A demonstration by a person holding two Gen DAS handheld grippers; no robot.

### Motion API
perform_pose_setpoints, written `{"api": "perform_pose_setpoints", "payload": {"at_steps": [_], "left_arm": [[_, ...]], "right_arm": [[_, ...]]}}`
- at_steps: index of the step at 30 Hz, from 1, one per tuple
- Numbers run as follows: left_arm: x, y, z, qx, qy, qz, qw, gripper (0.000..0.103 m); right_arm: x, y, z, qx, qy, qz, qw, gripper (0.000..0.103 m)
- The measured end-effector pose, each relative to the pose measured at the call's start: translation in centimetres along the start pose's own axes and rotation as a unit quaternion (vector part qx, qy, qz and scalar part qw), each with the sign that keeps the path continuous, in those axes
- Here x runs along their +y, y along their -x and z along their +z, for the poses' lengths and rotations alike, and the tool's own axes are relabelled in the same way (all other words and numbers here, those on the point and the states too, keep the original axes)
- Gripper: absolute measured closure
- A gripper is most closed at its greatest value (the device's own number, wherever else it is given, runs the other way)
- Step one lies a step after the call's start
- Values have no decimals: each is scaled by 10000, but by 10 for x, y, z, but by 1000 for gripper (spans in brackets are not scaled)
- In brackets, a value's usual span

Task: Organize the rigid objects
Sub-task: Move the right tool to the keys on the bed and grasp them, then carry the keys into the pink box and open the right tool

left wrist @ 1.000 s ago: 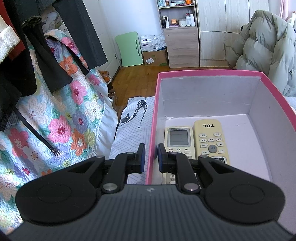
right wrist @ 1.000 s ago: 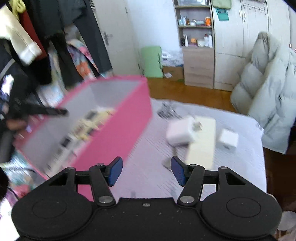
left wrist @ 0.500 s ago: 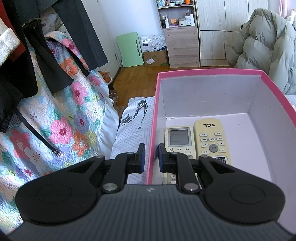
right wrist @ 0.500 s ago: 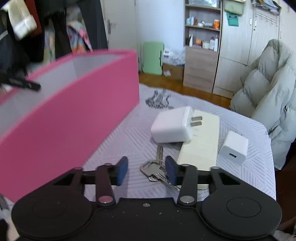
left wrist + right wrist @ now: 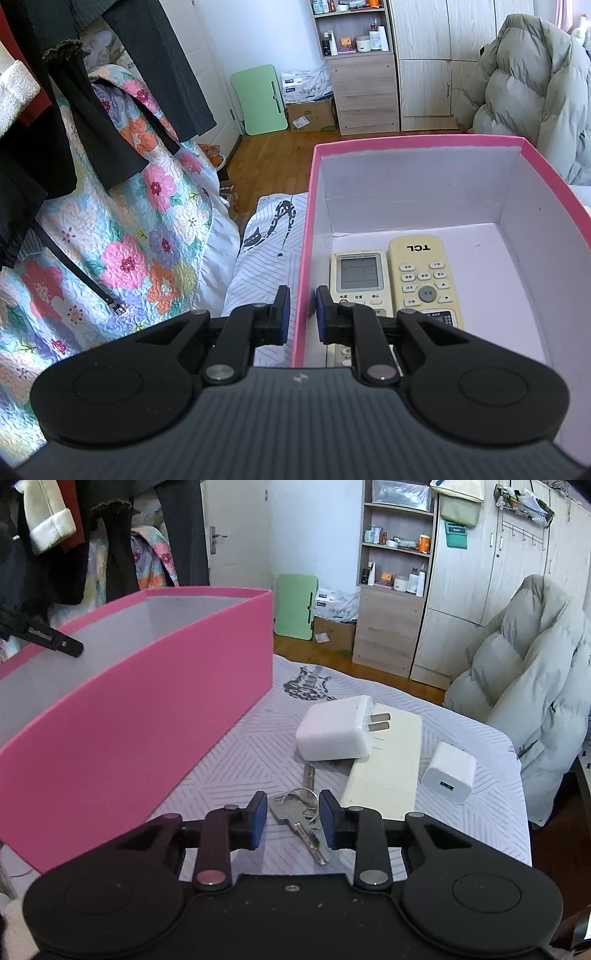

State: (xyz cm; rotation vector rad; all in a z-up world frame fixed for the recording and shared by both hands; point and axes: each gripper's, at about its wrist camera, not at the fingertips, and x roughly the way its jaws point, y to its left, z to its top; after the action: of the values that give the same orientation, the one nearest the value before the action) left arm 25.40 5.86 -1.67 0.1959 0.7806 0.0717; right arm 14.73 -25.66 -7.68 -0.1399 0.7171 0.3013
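Lowered since before, our right tool (image 5: 289, 818) has been closing, keys (image 5: 298, 812) on the desk between unpressed pads; our left tool (image 5: 299, 314) pinches the pink box (image 5: 306, 221) wall.

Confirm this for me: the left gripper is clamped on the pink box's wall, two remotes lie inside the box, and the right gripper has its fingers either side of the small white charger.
One thing is wrong. In the right wrist view the right gripper has its fingers either side of the keys, not the small white charger, which lies apart to the right. The rest holds: the left gripper clamps the pink box wall, and two remotes lie inside.
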Motion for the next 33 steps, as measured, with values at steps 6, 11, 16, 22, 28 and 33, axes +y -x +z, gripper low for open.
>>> {"api": "perform_pose_setpoints", "payload": {"at_steps": [6,11,16,22,28,33], "left_arm": [[0,0,0,-2,-29,24,10000,88],[0,0,0,-2,-46,32,10000,88],[-1,0,0,-1,-24,27,10000,88],[-1,1,0,-3,10,12,10000,88],[-1,1,1,-7,-16,28,10000,87],[-1,1,0,-10,21,12,10000,87]], "right_arm": [[1,-20,1,229,-221,100,9994,54],[-5,-14,2,118,-601,62,9981,75],[-13,5,6,-39,-1033,306,9942,95],[-15,17,5,-182,-1232,313,9917,95],[-14,45,23,-543,-1273,345,9898,95],[-2,79,58,-975,-999,542,9887,95]]}}
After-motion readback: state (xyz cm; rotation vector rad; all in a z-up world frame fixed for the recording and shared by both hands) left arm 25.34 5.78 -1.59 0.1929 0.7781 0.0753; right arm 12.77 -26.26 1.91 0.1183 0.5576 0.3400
